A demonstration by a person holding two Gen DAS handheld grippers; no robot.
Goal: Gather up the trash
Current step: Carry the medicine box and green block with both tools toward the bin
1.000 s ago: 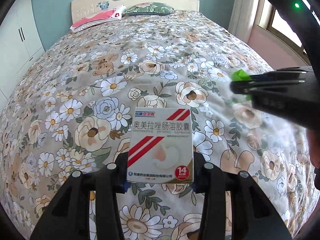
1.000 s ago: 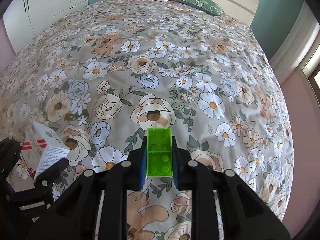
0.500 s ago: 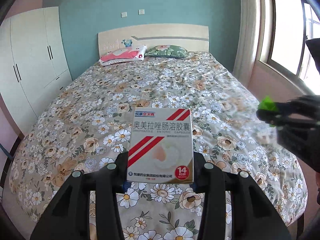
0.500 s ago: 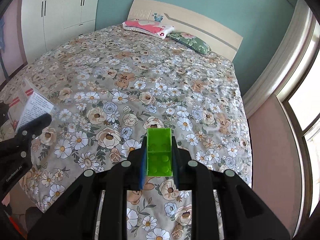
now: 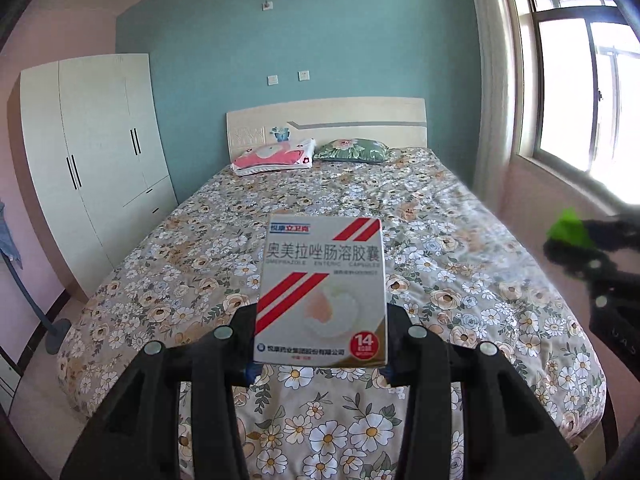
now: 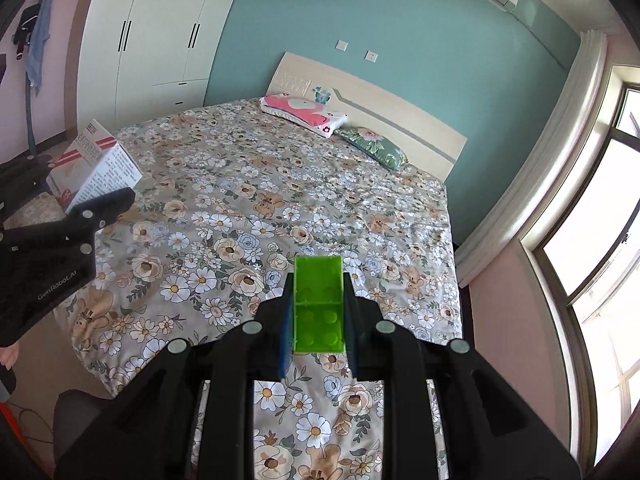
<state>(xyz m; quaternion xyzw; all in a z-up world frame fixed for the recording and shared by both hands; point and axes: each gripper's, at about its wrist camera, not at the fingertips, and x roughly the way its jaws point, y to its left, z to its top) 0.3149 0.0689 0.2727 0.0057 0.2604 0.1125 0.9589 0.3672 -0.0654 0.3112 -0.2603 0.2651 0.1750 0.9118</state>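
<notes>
The white medicine box (image 5: 322,292) with red diagonal stripes and Chinese lettering stood upright, clamped at its lower sides by the left gripper (image 5: 320,354). The bright green studded brick (image 6: 319,304) sat pinched lengthwise in the right gripper (image 6: 318,330).

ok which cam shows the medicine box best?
Left wrist. The medicine box sits upright and centered in the left gripper, its printed front facing the lens and sharp. The right wrist view catches it only small at the left edge, angled, showing a side panel, partly hidden behind a finger.
</notes>
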